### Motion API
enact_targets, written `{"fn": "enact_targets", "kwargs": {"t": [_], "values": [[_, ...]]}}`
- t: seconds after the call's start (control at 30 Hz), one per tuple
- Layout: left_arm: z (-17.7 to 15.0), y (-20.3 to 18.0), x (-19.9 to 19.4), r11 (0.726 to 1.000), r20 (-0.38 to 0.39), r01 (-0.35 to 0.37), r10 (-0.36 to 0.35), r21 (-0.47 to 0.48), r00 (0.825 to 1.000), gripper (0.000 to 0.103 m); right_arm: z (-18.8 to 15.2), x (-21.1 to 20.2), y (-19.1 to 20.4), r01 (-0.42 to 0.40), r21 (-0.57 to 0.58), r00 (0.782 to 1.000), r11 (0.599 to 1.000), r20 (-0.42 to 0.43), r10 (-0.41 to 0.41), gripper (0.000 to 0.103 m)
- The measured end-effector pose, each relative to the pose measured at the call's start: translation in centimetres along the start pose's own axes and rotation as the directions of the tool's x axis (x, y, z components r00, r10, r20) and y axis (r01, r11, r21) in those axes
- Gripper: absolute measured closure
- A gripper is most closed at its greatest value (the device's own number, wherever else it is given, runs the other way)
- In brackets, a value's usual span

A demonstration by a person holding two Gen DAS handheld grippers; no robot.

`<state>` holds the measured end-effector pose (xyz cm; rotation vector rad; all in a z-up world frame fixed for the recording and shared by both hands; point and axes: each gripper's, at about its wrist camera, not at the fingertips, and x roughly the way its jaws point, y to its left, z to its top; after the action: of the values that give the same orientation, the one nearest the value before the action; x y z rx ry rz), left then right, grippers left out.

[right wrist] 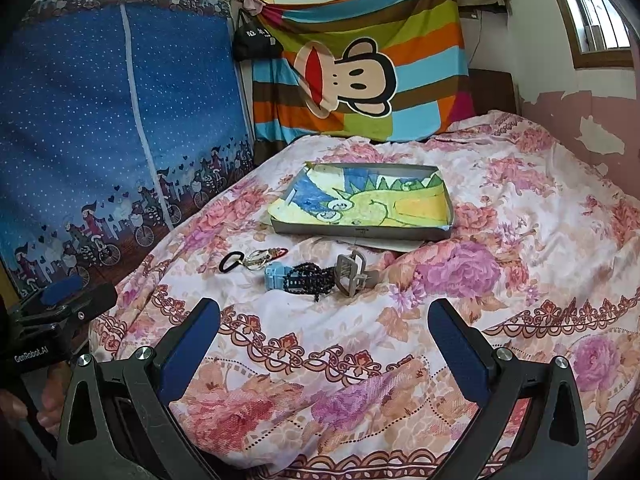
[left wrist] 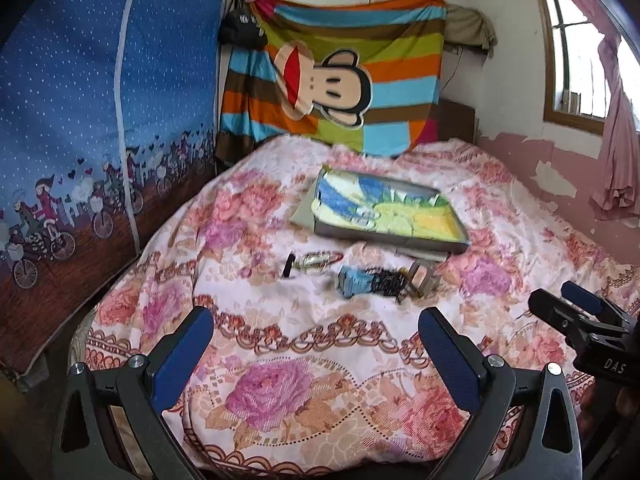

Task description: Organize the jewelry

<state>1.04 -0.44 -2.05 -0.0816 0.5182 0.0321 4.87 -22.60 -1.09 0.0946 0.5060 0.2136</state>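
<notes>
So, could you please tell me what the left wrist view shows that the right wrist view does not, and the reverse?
Only the left wrist view shows the right gripper from the side, at its right edge, and more of the window. Only the right wrist view shows the left gripper at its left edge, and the black hair tie as a clear loop. Both show the shallow tray lined with a crayon drawing, the blue watch, the dark bead string, the grey watch and the floral bedspread. Both grippers are open.

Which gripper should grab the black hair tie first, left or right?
Left, probably. The black hair tie lies at the pile's left end, nearer the left gripper; both grippers are open and empty, the right gripper faces the watch.
</notes>
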Motion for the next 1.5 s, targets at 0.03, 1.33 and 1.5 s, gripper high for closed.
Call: {"fn": "enact_targets", "kwargs": {"t": [0.03,1.33,1.5], "values": [[-0.1,0.1,0.6,1.000,-0.027,-0.005,0.005,-0.001,1.000,0.000,-0.1,0.2,-0.1,0.001,0.000,1.000,1.000,-0.007,-0.001,0.001],[4.3,4.5,25.2,0.990,-0.398,-0.054,-0.001,-0.128,0.917,0.092,2.2,23.7,-4.2,-0.171,0.050,0.935,0.984,-0.308,0.178,0.059],[4.4,4.1,24.4,0.991,-0.378,-0.023,-0.029,-0.132,0.925,0.095,2.1,23.4,-4.6,-0.161,0.061,0.940,0.985,-0.294,0.172,0.080]]}}
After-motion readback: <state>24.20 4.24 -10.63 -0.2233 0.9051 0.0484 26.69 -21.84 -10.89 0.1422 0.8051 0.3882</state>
